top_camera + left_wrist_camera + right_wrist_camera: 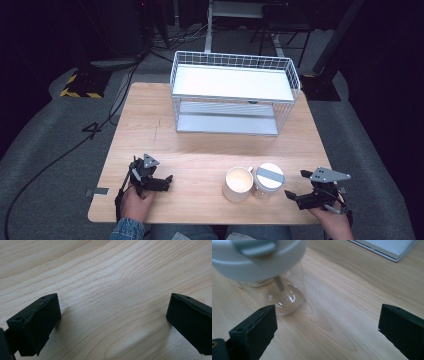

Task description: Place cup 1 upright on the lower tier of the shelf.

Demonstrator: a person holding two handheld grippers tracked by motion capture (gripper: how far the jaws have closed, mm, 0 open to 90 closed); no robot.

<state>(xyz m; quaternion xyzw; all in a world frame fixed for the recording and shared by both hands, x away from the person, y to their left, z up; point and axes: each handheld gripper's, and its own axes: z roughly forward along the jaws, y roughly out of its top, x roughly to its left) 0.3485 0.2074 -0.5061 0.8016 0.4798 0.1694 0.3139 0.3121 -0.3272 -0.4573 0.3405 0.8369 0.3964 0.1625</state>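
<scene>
A: Where do you stand now, from left to right?

B: Your left gripper (159, 181) rests low over the bare table (200, 145), jaws spread wide, nothing between them. It waits; no thing is near it. I judge the step is the approach, and nothing is grasped yet.

A: And what is in front of your right gripper?

B: First the cup (238, 183), then the jar (268, 179); they stand side by side, touching or almost. The jar is just ahead of your right gripper (296, 185) and a little to its left, still apart from it. These jaws are also spread wide and empty.

A: What does the next move ask?

B: I think you must bring the right gripper forward and a bit left, so the jar comes between the jaws, then close gently.

A: How does the jar look?

B: Clear glass body, rounded at the bottom, with a white lid (259, 257) and a grey bar across it. Glass is slippery, so grip the body squarely. The rack (235, 92) stands far ahead.
</scene>
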